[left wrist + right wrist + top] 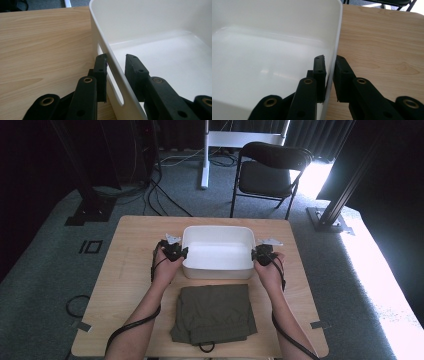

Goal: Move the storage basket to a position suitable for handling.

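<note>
White plastic tub (218,252), empty, centre of wooden counter (125,270). Left tongs (116,63) and right tongs (330,65) each clamp a side wall. Keep both grips level, moving together. High view adds folded olive garment (214,312) just before the tub; left tongs view, a handle slot (110,80).

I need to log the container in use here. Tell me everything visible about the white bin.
The white bin is a rectangular, open-topped tub, smooth like plastic, with rounded corners and a slot handle cut into its side wall. It is empty and stands upright on the wooden table, just beyond folded green cloth. The left claw clamps one side wall, the right claw the opposite one.
</note>
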`<state>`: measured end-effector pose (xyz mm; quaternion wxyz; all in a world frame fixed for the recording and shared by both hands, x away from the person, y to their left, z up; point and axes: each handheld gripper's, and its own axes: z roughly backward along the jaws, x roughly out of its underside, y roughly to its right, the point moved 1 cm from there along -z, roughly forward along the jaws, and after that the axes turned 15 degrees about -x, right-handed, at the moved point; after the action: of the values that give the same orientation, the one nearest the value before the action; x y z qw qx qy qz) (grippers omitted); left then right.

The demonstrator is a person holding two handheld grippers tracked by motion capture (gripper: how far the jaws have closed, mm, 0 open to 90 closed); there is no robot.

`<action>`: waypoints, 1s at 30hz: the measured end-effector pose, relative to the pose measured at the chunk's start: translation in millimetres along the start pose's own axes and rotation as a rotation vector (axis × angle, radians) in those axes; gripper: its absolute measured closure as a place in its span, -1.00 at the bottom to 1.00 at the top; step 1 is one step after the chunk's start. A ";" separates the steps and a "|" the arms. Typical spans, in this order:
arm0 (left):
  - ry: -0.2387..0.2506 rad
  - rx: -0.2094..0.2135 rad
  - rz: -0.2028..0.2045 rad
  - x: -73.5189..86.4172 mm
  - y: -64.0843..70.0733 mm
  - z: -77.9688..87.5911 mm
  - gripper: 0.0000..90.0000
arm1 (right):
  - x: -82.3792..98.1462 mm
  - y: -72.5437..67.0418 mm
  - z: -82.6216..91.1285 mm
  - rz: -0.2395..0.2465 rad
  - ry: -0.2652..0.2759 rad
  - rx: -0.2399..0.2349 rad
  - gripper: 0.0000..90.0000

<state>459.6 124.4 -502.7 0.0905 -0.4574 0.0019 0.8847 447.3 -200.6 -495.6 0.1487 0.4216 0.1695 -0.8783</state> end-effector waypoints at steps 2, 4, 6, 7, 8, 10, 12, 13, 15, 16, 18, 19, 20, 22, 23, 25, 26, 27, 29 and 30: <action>0.000 0.006 -0.001 -2.0 4.9 -2.2 0.63 | 0.9 4.7 2.7 -0.007 0.001 0.006 0.80; 0.000 0.013 -0.004 -3.8 9.6 -4.0 0.63 | 1.7 9.5 5.3 -0.015 0.002 0.009 0.80; 0.000 0.015 -0.014 -5.4 14.4 -5.4 0.63 | 2.6 13.6 7.7 -0.020 0.003 0.014 0.80; -0.001 0.017 -0.016 -6.2 16.8 -6.0 0.63 | 2.9 15.8 8.7 -0.023 0.004 0.015 0.80; 0.000 0.019 -0.019 -6.9 18.9 -6.8 0.63 | 3.3 17.9 9.6 -0.025 0.004 0.017 0.80; -0.003 0.020 -0.026 -8.8 23.2 -8.2 0.63 | 3.6 21.9 11.6 -0.029 0.004 0.021 0.80; -0.003 0.024 -0.030 -10.5 27.3 -10.1 0.63 | 4.0 25.4 13.2 -0.030 0.002 0.027 0.81; -0.003 0.024 -0.030 -11.5 29.3 -11.1 0.63 | 3.6 26.9 13.7 -0.032 0.000 0.033 0.81; -0.003 0.031 -0.030 -13.2 33.0 -13.2 0.63 | 3.2 30.7 15.1 -0.042 -0.003 0.036 0.81; -0.002 0.032 -0.030 -13.9 34.9 -13.9 0.63 | 3.5 32.4 15.9 -0.042 -0.002 0.041 0.81; -0.002 0.038 -0.032 -15.1 39.2 -15.2 0.63 | 4.7 36.3 18.2 -0.051 0.001 0.041 0.81; -0.002 0.039 -0.037 -15.6 41.5 -15.6 0.63 | 5.1 38.0 19.3 -0.050 0.000 0.045 0.82; -0.003 0.038 -0.044 -16.5 43.6 -16.0 0.63 | 5.3 40.0 20.4 -0.051 0.000 0.047 0.82; -0.006 0.040 -0.044 -17.6 47.0 -16.7 0.63 | 5.5 43.4 21.9 -0.060 0.001 0.049 0.82; -0.008 0.037 -0.045 -18.1 48.4 -16.8 0.63 | 5.5 44.7 22.3 -0.059 0.001 0.053 0.82; -0.008 0.036 -0.042 -18.4 49.4 -17.1 0.63 | 5.8 46.0 22.7 -0.065 0.002 0.052 0.82; -0.008 0.037 -0.042 -18.4 49.3 -17.1 0.63 | 5.9 46.3 22.9 -0.070 0.002 0.053 0.83; -0.011 0.040 -0.038 -18.3 48.9 -17.0 0.63 | 5.8 46.3 22.9 -0.074 0.003 0.053 0.83; -0.016 0.045 -0.035 -18.6 48.4 -16.9 0.63 | 5.8 46.1 22.9 -0.074 0.003 0.052 0.82; -0.018 0.046 -0.035 -18.9 48.3 -16.9 0.63 | 5.8 46.3 23.0 -0.073 0.003 0.052 0.82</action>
<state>476.1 72.5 -501.1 0.1165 -0.4470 0.0133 0.8868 446.7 -252.6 -494.6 0.1055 0.4203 0.1620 -0.8866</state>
